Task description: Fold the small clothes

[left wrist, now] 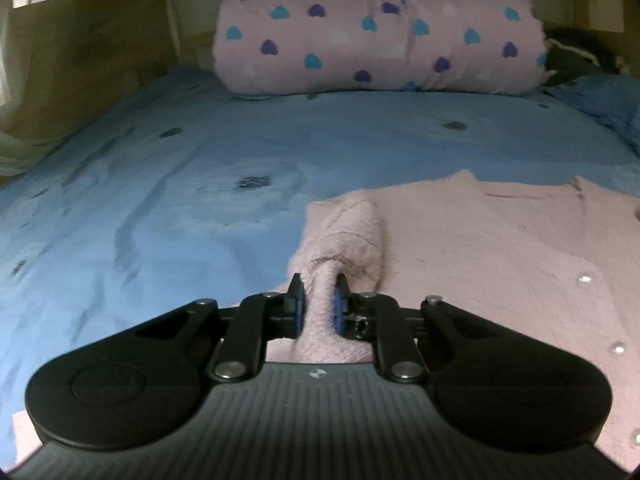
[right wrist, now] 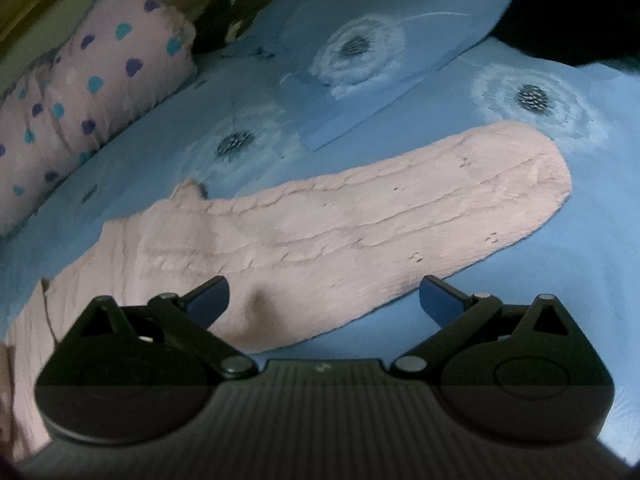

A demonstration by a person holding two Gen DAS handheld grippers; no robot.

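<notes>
A small pink knit cardigan with pearl buttons lies on the blue bedsheet. My left gripper is shut on its left sleeve, pinching the bunched cuff end, with the sleeve lying folded over the body. In the right wrist view the other sleeve lies stretched out flat to the right on the sheet. My right gripper is open and empty, low over the sleeve's near edge, its left finger above the cardigan.
A pink rolled blanket with blue and purple hearts lies across the head of the bed; it also shows in the right wrist view. A blue pillow and a dark object sit beyond the sleeve.
</notes>
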